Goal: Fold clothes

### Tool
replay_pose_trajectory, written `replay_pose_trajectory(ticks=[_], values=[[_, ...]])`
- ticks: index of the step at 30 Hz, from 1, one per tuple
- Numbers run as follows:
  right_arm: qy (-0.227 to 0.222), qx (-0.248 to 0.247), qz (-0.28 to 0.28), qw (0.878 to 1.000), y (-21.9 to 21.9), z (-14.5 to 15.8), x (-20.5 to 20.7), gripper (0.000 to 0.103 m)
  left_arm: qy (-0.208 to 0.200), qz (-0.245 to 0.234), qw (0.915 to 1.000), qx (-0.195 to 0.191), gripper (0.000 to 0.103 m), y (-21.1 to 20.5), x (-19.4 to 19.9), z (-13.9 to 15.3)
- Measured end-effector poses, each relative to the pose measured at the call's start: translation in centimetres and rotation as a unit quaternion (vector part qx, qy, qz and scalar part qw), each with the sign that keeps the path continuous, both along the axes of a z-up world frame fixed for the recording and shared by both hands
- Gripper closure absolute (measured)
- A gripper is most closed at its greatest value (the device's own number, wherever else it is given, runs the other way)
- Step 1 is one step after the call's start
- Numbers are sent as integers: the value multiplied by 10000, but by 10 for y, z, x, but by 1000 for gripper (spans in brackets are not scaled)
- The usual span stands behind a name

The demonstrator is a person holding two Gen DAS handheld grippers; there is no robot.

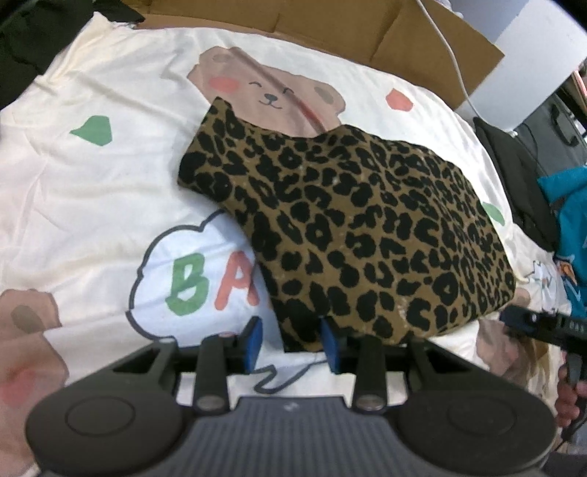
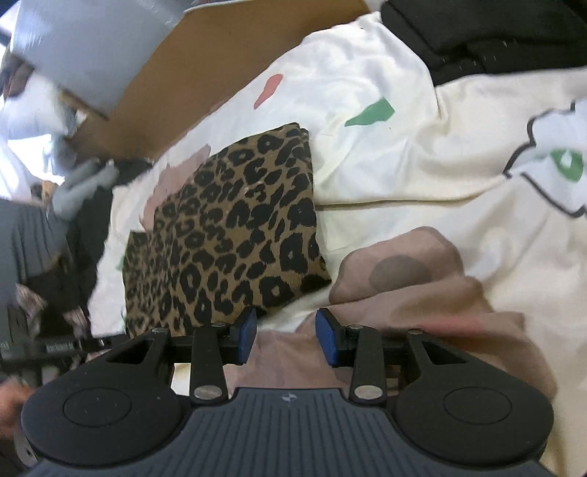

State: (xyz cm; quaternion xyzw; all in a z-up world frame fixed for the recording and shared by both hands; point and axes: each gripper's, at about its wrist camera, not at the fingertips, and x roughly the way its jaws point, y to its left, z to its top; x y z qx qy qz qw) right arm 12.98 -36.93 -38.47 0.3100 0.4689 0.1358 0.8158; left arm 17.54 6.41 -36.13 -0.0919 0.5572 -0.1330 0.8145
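Note:
A leopard-print garment lies folded flat on a cream bedsheet with bear cartoons. My left gripper stands open at the garment's near left corner, its blue pads on either side of that corner, with nothing pinched. In the right wrist view the same garment lies left of centre. My right gripper is open just off the garment's near right corner, over a brown bear patch of the sheet. The right gripper's tip shows at the right edge of the left wrist view.
Flattened cardboard lies along the far edge of the bed. Dark clothes and a teal garment are piled at the right. More black clothing sits at the sheet's far corner. A hand holds the right gripper.

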Motion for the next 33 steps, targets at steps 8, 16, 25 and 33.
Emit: replay_pose_trajectory(ticks=[8, 16, 25, 33], values=[[146, 752, -481, 9959, -11, -15, 12, 60, 60, 173, 9997, -141, 61, 5, 1, -5], [47, 1374, -664, 9883, -20, -15, 16, 83, 35, 372, 9978, -548, 53, 9, 3, -10], [235, 1388, -631, 9880, -9, -32, 30, 81, 133, 834, 9894, -1184, 52, 19, 3, -26], [8, 1380, -537, 9890, -10, -23, 30, 90, 484, 1235, 9758, -1737, 98, 33, -1, -35]])
